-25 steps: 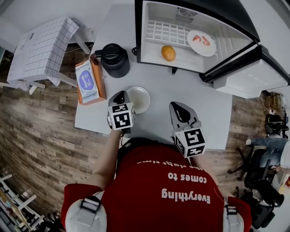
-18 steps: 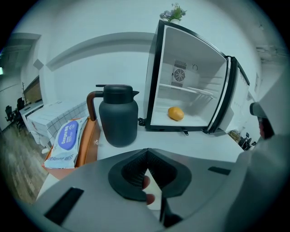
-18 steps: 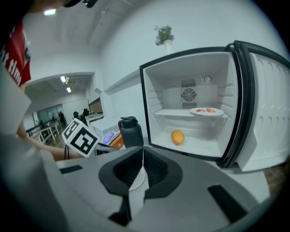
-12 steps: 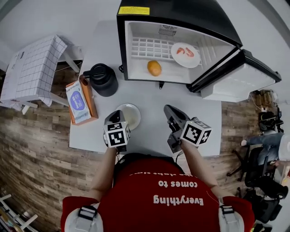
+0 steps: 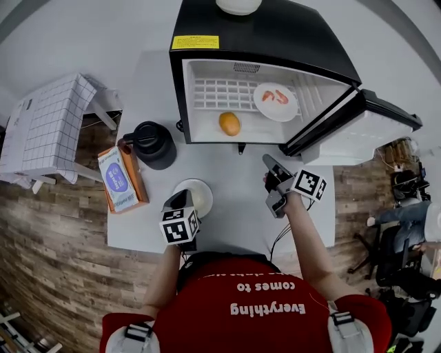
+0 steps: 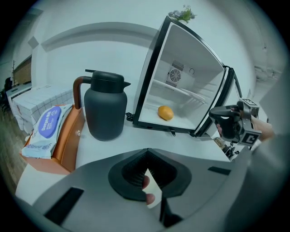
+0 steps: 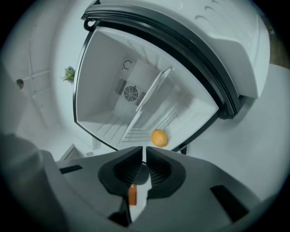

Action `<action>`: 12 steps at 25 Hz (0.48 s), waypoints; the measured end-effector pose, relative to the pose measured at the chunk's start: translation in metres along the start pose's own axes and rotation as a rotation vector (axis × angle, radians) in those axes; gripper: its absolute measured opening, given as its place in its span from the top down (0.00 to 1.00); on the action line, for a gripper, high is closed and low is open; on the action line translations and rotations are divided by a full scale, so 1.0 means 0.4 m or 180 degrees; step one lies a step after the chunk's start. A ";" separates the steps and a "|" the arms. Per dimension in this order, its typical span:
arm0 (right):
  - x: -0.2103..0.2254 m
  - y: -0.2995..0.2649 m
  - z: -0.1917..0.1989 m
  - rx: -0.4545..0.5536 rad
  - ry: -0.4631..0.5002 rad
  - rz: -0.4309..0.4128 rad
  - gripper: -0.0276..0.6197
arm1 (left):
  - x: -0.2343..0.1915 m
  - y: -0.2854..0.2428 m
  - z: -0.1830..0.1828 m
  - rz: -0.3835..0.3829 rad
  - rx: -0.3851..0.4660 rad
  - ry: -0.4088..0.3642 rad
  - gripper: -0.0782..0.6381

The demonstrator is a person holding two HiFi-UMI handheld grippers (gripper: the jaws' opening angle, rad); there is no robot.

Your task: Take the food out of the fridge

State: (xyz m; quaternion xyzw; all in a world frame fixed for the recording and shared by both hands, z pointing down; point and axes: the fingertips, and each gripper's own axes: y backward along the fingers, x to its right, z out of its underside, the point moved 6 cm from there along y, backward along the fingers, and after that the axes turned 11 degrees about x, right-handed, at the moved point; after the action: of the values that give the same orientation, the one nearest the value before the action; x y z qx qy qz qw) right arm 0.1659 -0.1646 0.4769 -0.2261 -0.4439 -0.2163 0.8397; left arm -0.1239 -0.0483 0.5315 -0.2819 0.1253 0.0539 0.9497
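Note:
A small black fridge (image 5: 180,83) stands open on the white table (image 5: 227,172). An orange fruit (image 5: 229,123) lies on its floor, also seen in the left gripper view as the fruit (image 6: 166,112) and in the right gripper view as the fruit (image 7: 159,137). A white plate of shrimp (image 5: 275,101) rests on the wire shelf. My right gripper (image 5: 269,163) is shut and empty, rolled on its side, just before the fridge opening. My left gripper (image 5: 180,199) is shut and empty, over the near side of an empty white plate (image 5: 198,194).
The fridge door (image 5: 358,131) hangs open to the right. A black jug (image 5: 153,144) and an orange box with a wipes pack (image 5: 120,179) stand at the table's left. A checked cloth (image 5: 41,120) lies on a stand further left. A bowl (image 5: 238,5) sits on the fridge.
My right gripper has moved forward toward the fridge opening and rolled onto its side. My left gripper has shifted only slightly by the empty plate. Both stay shut.

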 end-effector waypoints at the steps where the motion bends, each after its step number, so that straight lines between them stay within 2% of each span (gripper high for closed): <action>1: 0.001 -0.011 -0.021 0.0077 -0.0104 -0.0007 0.93 | -0.001 -0.003 0.001 0.0001 -0.0004 0.0004 0.88; 4: -0.004 -0.046 -0.083 0.0334 -0.0385 -0.0131 0.93 | -0.003 -0.008 0.004 0.0004 -0.0019 0.0001 0.88; 8: -0.003 -0.089 -0.146 0.0571 -0.0720 -0.0238 0.81 | 0.000 -0.010 0.012 0.0032 -0.0039 -0.0022 0.88; 12: 0.004 -0.125 -0.190 0.0738 -0.0927 -0.0239 0.78 | 0.019 -0.016 0.012 0.0134 -0.0046 -0.0040 0.88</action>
State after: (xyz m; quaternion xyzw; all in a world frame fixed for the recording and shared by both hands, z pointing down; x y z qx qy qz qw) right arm 0.1876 -0.2487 0.4492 -0.1399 -0.5908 -0.1599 0.7784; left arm -0.1147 -0.0508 0.5367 -0.2857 0.1249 0.0765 0.9471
